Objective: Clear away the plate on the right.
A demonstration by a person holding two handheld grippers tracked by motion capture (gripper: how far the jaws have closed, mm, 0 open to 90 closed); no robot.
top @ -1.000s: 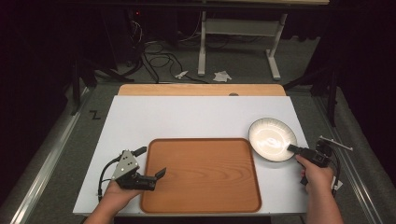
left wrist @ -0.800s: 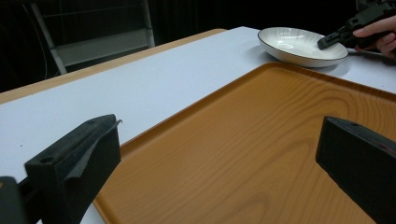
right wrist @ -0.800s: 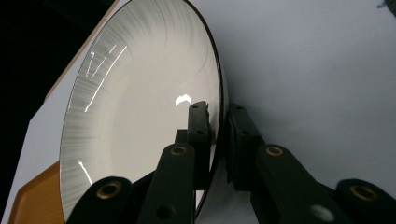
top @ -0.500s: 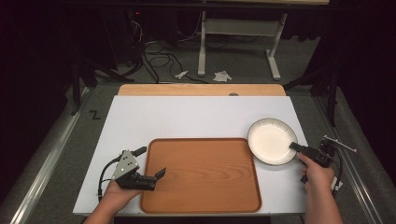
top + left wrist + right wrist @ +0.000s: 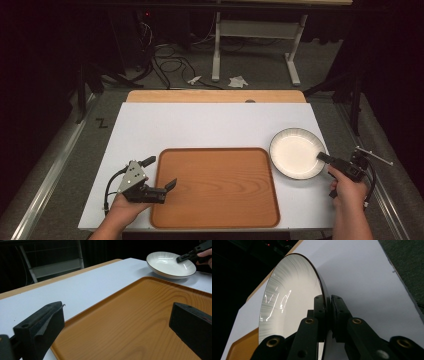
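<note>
A white plate (image 5: pixel 295 152) with a dark rim sits at the right of the white tabletop (image 5: pixel 210 125), just right of a wooden tray (image 5: pixel 215 190). My right gripper (image 5: pixel 322 157) is shut on the plate's near right rim. In the right gripper view the jaws pinch the rim at my right gripper (image 5: pixel 329 305), with the plate (image 5: pixel 287 302) to their left. My left gripper (image 5: pixel 161 172) stands open over the tray's left edge with nothing in it. The left gripper view shows the tray (image 5: pixel 130 322) between the jaws of my left gripper (image 5: pixel 117 322), and the plate (image 5: pixel 167 263) farther off.
A wooden board (image 5: pixel 215 96) lies along the table's far edge. Beyond it is dark floor with cables and a metal stand (image 5: pixel 250 55). The tray is bare.
The plate has shifted slightly toward the near right with the right gripper on its rim. The left gripper has not moved.
</note>
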